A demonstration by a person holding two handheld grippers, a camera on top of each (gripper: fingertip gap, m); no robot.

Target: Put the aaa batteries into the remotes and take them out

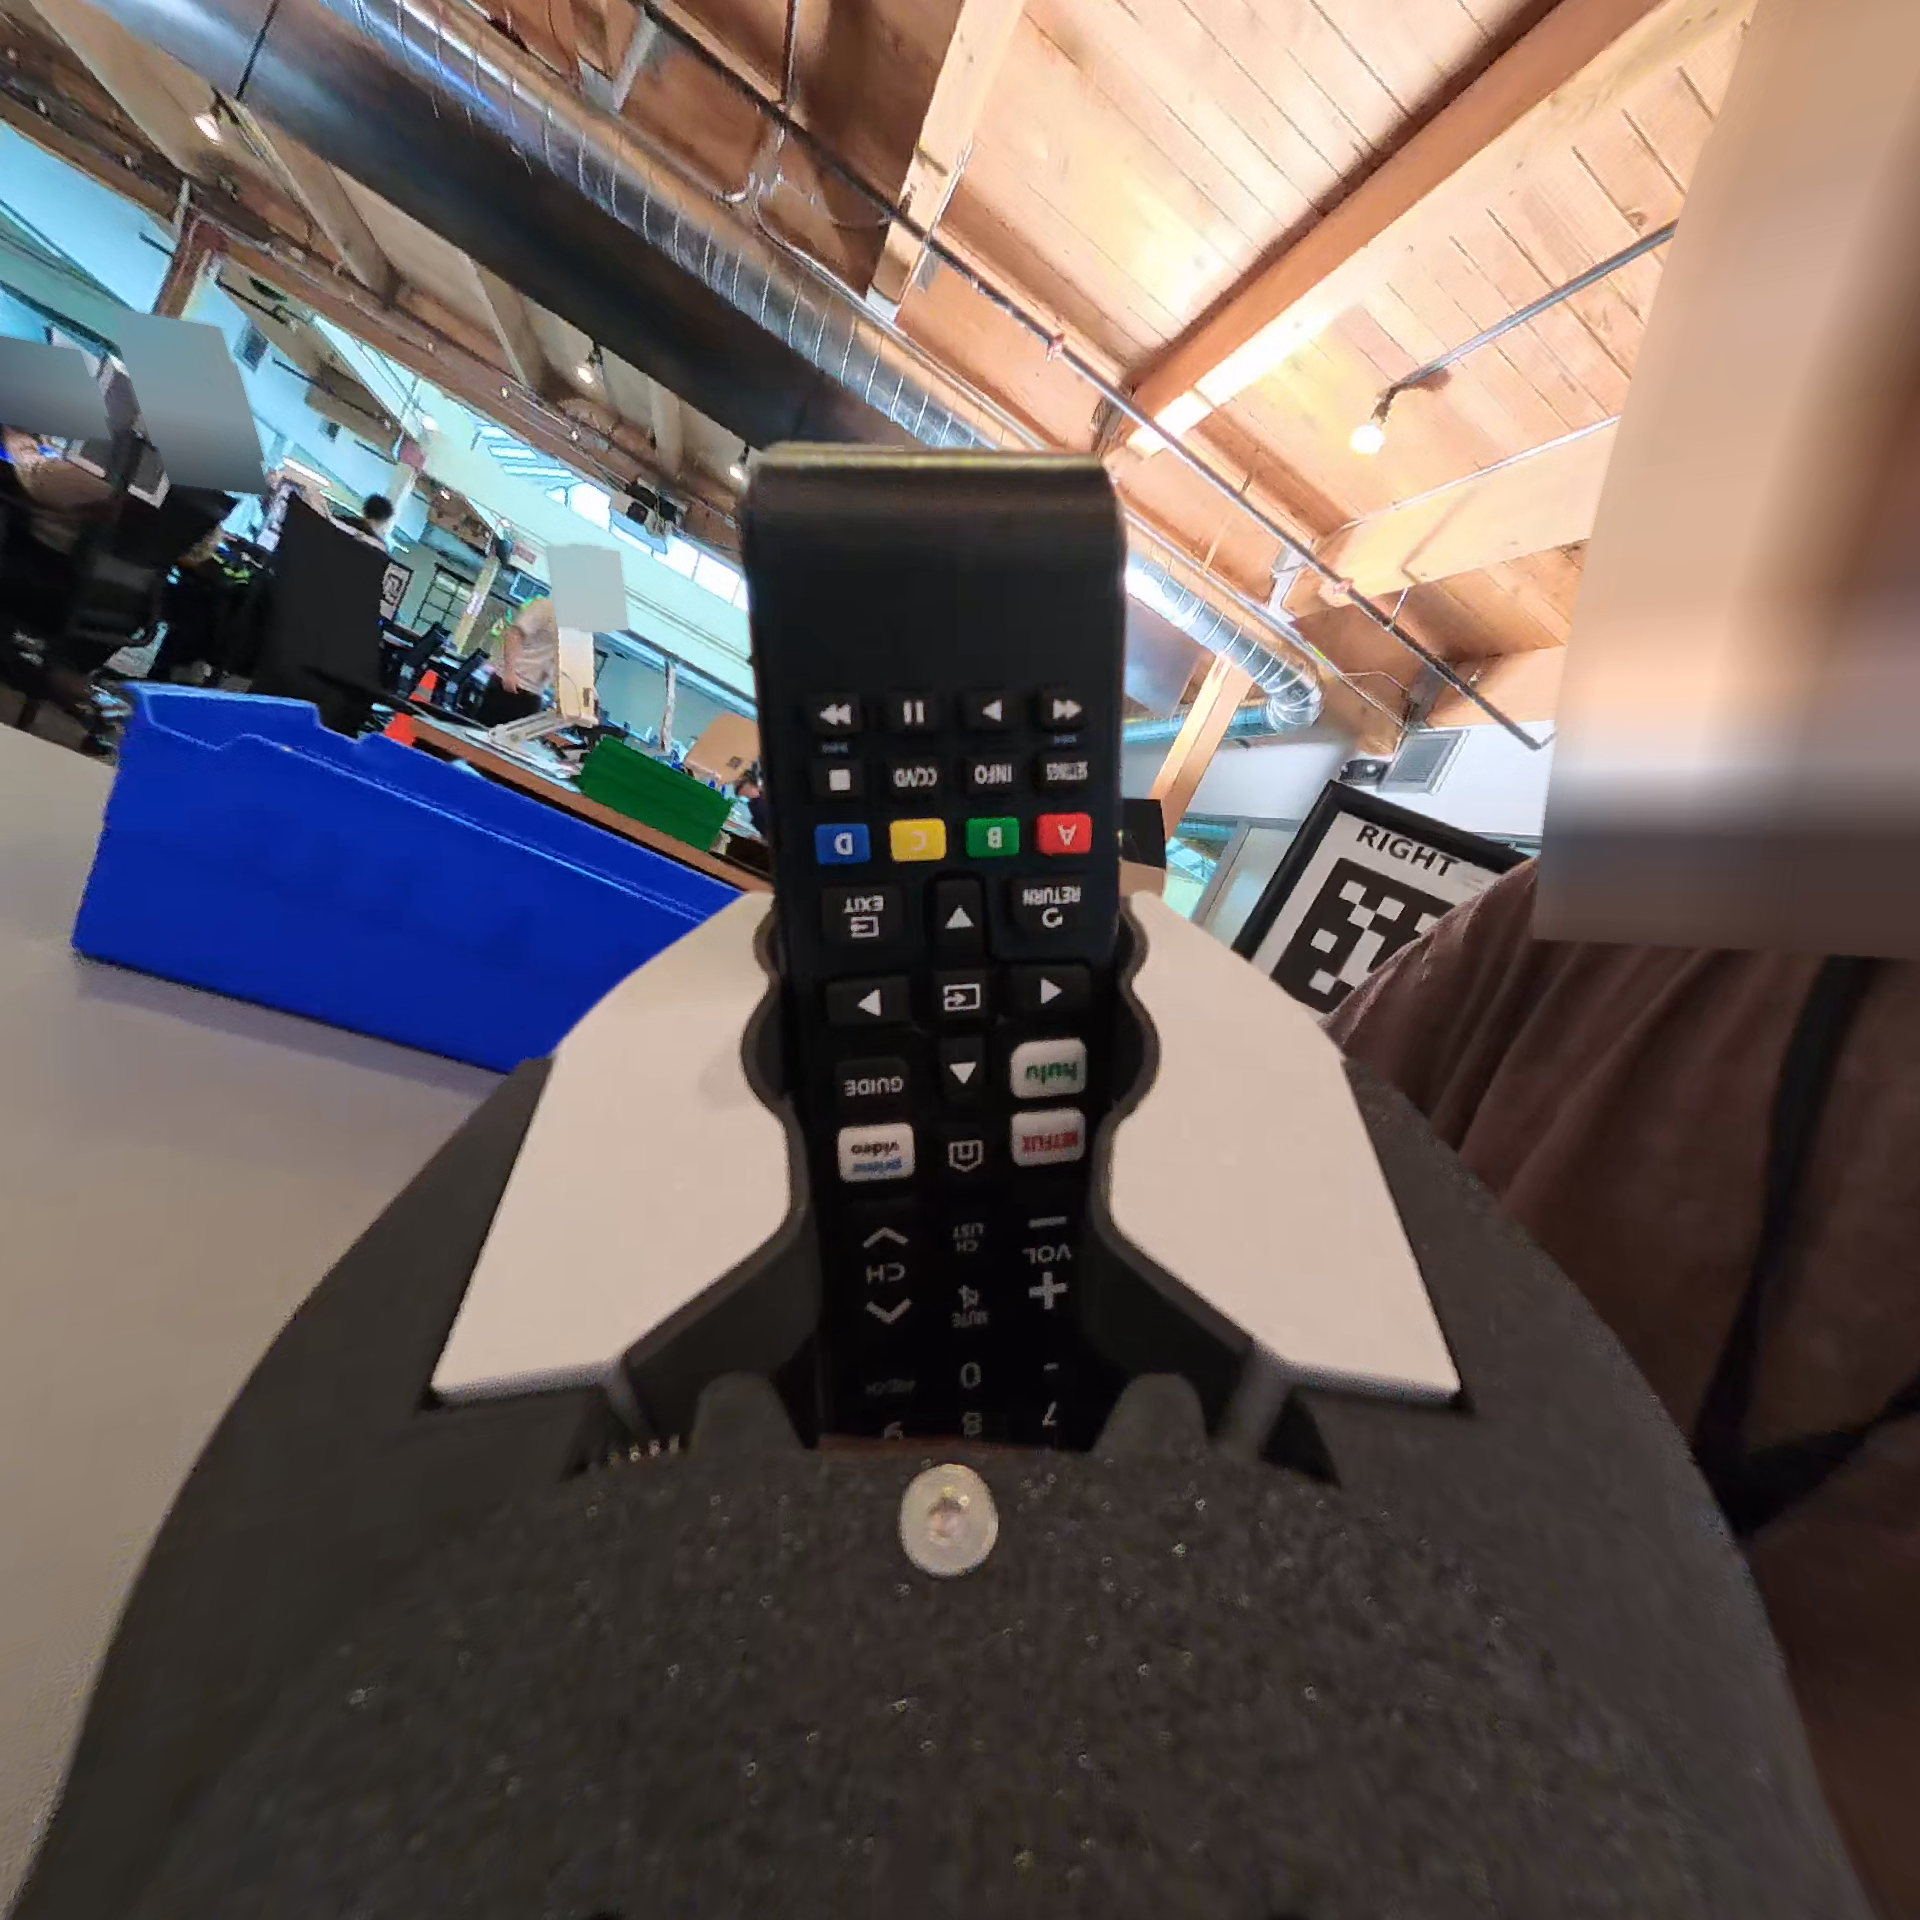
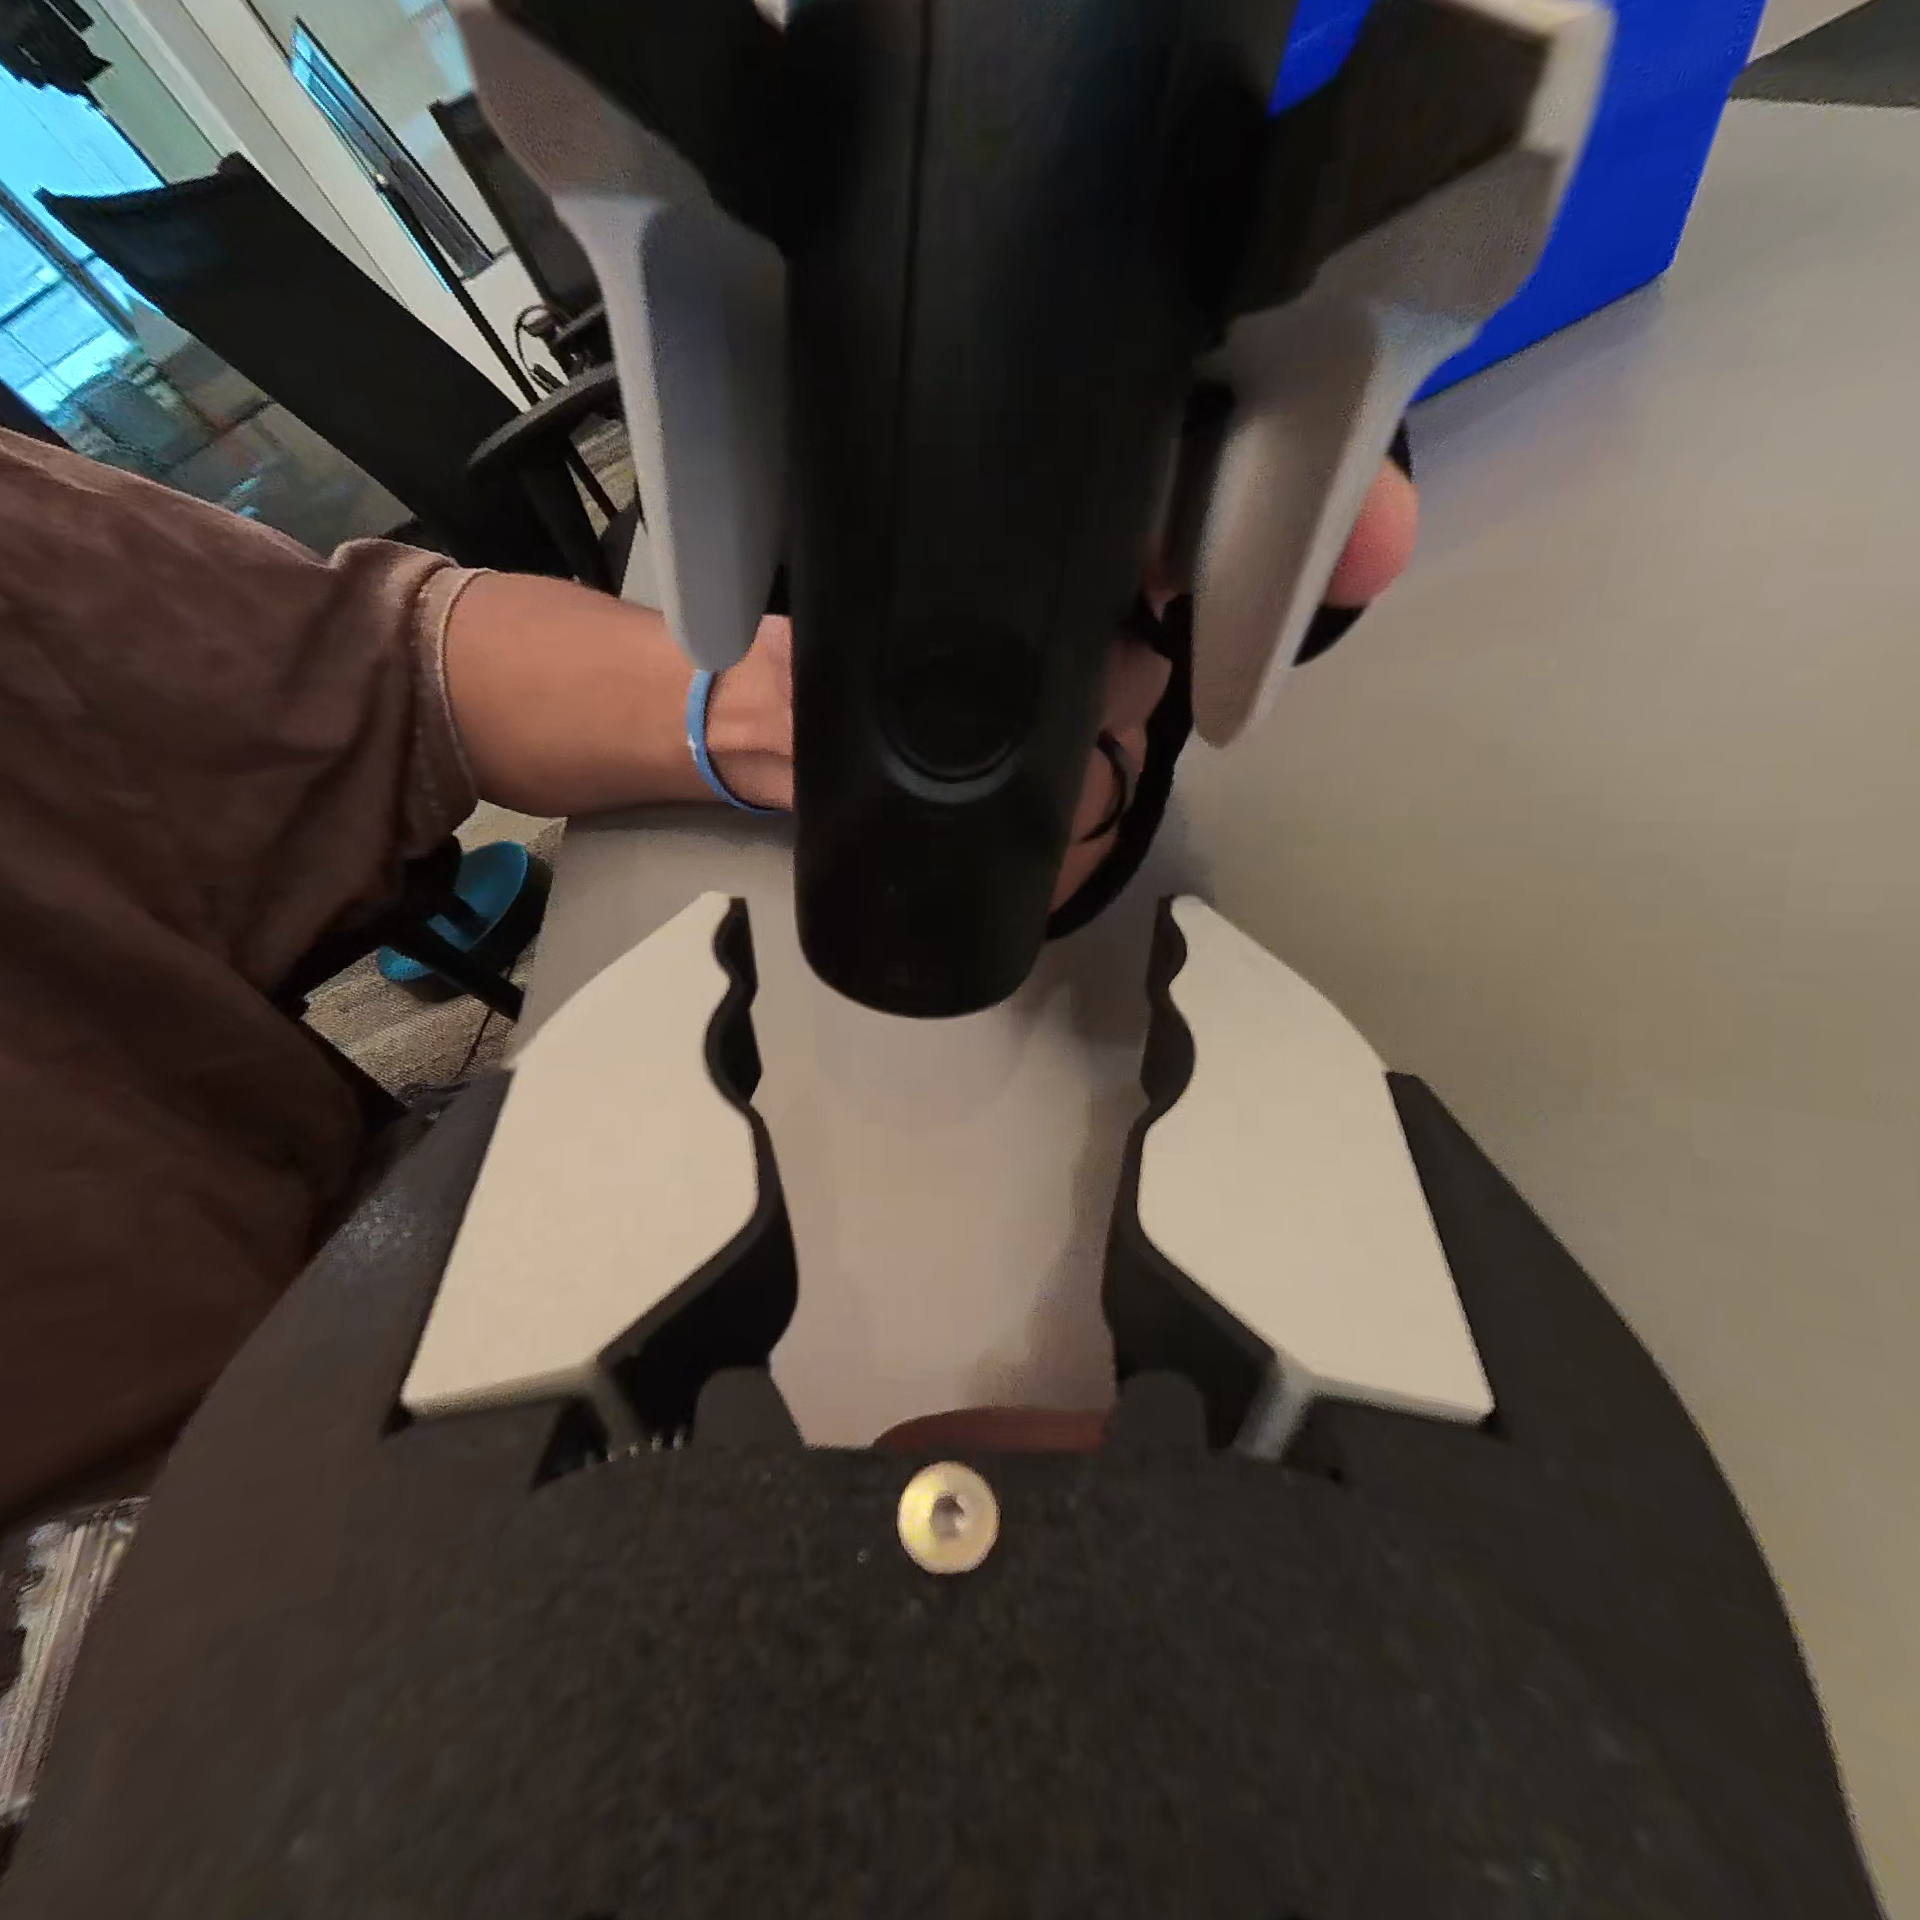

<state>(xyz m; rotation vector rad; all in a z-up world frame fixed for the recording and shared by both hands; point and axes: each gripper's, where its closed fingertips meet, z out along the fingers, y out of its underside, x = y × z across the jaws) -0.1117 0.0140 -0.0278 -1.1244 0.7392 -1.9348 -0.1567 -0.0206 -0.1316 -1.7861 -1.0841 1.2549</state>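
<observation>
Black remote (image 1: 940, 935) stands pinched in the left claw (image 1: 945, 997), buttons facing the camera; right claw (image 2: 948, 997) spread just beside its end, above the grey table (image 2: 1610, 831).

Blue bin (image 1: 343, 894) on grey table (image 1: 156, 1195)

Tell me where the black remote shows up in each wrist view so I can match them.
Left wrist view: the remote stands centre frame, button side to the camera, clamped by the left gripper.
Right wrist view: its back hangs from the top centre, end near the open right gripper.
Shared landmark: the blue bin.
</observation>
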